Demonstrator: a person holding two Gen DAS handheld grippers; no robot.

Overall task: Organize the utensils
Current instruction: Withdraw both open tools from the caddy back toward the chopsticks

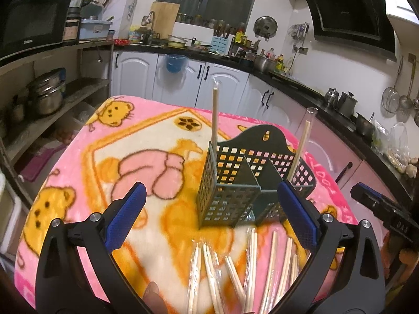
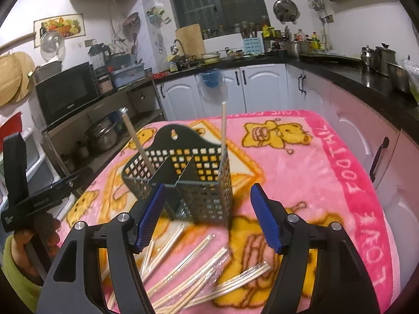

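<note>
Left side first: the left tongs are spread wide with nothing between the blue pads, hanging low in the left wrist view just above the loose pile. In the right wrist view that same tool shows at the far left edge.

Moving toward the middle, the wrapped chopsticks lie scattered at the bottom of the frame on the pink bear blanket covering the worktop, just in front of the green caddy. The caddy sits centre frame, upright, with dividers. Two pairs already stand in it — one chopstick pair nearly vertical in the left corner, another leaning pair tilted out to the right.

Right side: the right tongs are also wide open and holding nothing, poised over the same pile with the caddy just beyond.

My read is that the next grab comes from the pile. I'd pick a pair lying clear of its neighbours, close on it near the middle so it doesn't swing, and watch the slippery plastic sleeve. Tip it upright before lowering into a compartment — a sideways nudge could shove the light caddy on that soft blanket.
</note>
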